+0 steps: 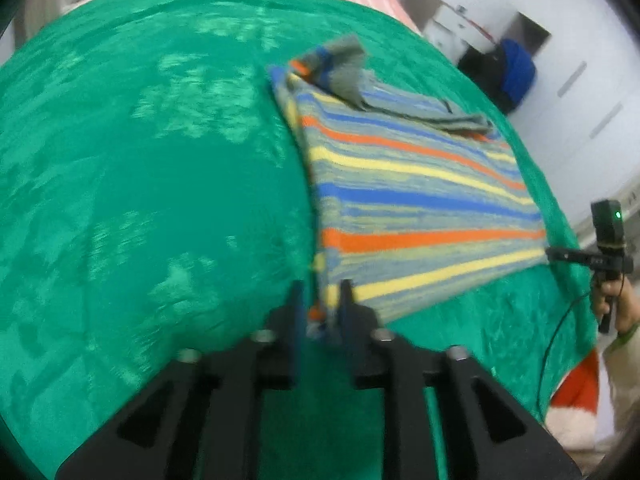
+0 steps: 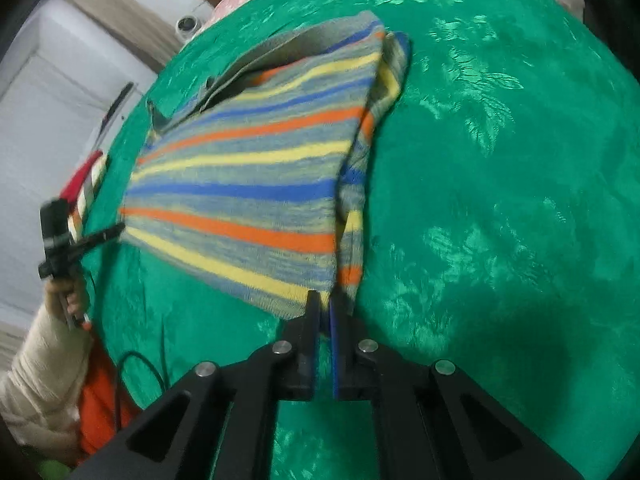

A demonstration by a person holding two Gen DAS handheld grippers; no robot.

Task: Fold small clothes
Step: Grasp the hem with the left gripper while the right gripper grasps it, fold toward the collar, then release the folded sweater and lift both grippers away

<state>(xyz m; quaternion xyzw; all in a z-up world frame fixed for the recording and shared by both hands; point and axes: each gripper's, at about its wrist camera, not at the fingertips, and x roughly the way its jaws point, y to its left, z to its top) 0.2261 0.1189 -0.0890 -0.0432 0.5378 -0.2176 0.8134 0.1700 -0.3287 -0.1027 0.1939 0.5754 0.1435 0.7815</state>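
A: The striped knit garment [image 1: 416,196], soft wool in grey, blue, orange and yellow, lies on the shiny green patterned cloth [image 1: 160,200] covering the worktop.

B: The left tool [image 1: 322,300] clamps one near corner; the right tool [image 2: 325,304] clamps the other.

Striped garment [image 1: 404,184]: grey ground, bands of blue, orange, yellow. Surface cloth [image 1: 160,184]: green, paler mottled figuring. Fingers [image 2: 314,308]: black, blue pads. Sleeve [image 2: 44,364]: cream.
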